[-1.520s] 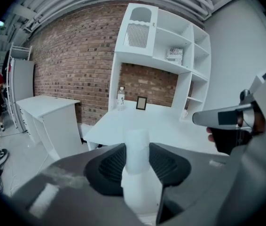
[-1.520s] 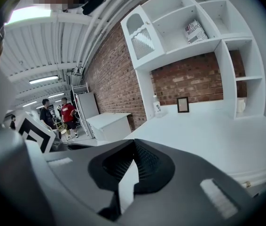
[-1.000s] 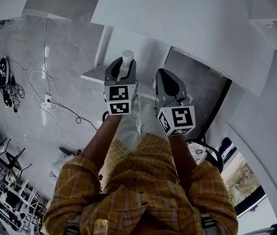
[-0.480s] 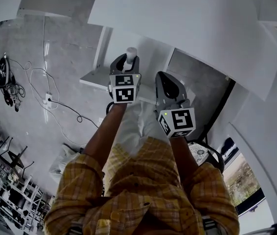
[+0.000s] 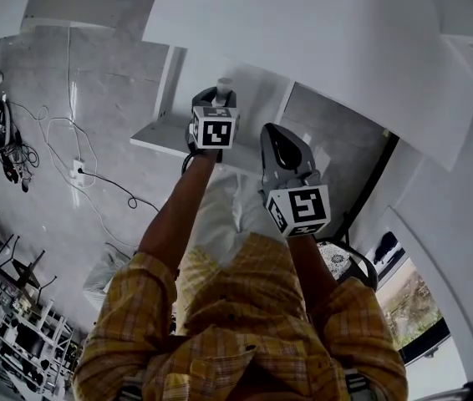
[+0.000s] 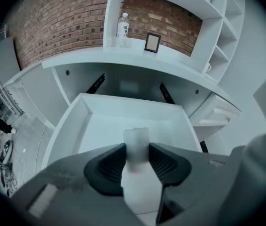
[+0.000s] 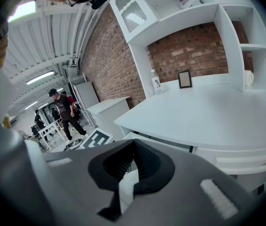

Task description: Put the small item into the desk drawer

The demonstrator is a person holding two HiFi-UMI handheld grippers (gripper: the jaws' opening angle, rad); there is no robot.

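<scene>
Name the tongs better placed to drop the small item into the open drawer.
Left. The left tongs are clamped on the small white item, directly above the open drawer and pointing down into it. The right tongs are shut and empty, aimed at the desk instead.

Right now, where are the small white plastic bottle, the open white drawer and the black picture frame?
small white plastic bottle (image 6: 136,147): left gripper view, neck.
open white drawer (image 6: 105,128): left gripper view, bare floor.
black picture frame (image 6: 152,42): left gripper view, middle.

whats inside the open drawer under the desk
Only bare white floor shows inside the drawer. Its near end is covered by the left gripper and the small white bottle clamped in it.
</scene>
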